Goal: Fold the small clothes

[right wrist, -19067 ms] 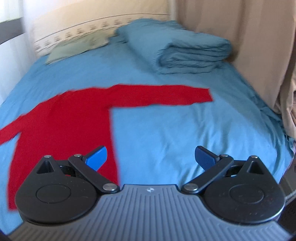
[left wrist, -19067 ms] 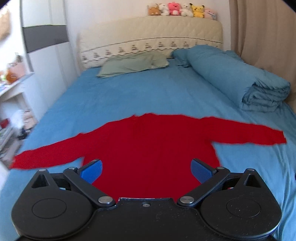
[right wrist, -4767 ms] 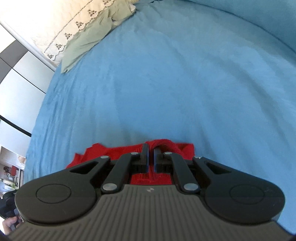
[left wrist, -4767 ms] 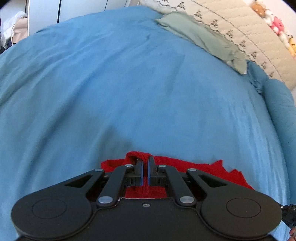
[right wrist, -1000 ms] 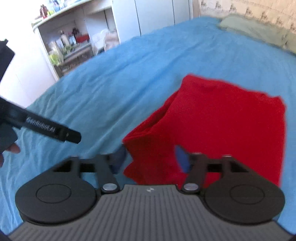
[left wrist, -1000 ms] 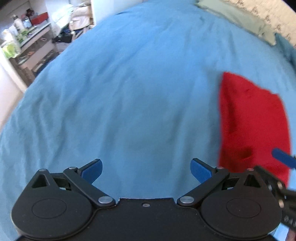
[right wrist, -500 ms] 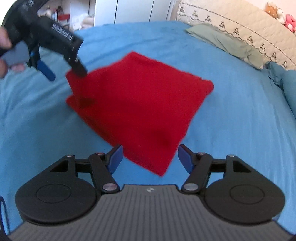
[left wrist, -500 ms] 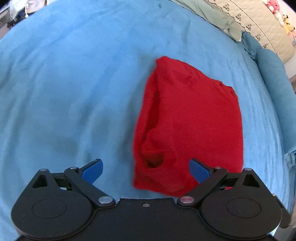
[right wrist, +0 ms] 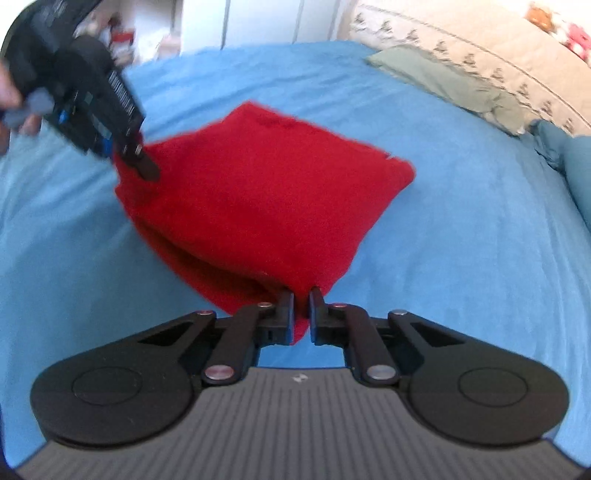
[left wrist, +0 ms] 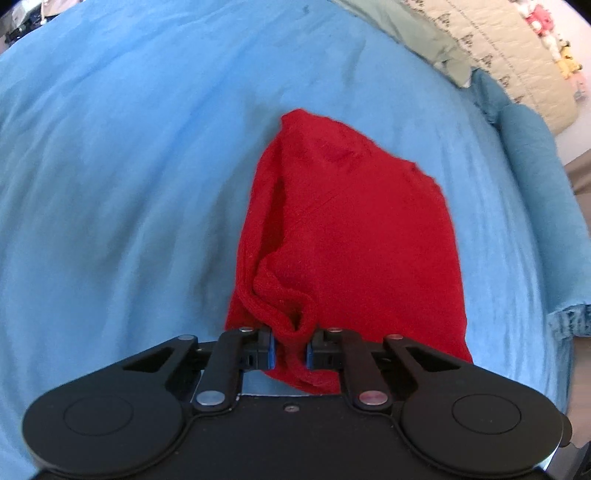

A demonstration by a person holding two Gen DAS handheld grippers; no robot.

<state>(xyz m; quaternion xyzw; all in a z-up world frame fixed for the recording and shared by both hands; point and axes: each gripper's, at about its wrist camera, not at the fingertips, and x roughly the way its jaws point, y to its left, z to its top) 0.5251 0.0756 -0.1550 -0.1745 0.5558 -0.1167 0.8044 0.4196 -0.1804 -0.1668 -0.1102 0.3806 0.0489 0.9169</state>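
A red sweater [left wrist: 354, 236], folded into a compact block, lies on the blue bed sheet [left wrist: 110, 166]. My left gripper [left wrist: 290, 349] is shut on a bunched near corner of the sweater. In the right wrist view the sweater [right wrist: 258, 199] shows as a diamond, and my right gripper [right wrist: 301, 314] is shut on its near corner. The left gripper also shows in the right wrist view [right wrist: 136, 155], clamped on the sweater's left corner.
A grey-green pillow [right wrist: 443, 81] and a quilted cream headboard [right wrist: 480, 48] lie at the far end. A rolled blue duvet [left wrist: 532, 177] runs along the right side. Shelves and clutter [right wrist: 122, 33] stand beyond the bed's left edge.
Both grippers were open half a second ago, just short of the sweater. Both have moved in and shut on its near corners.
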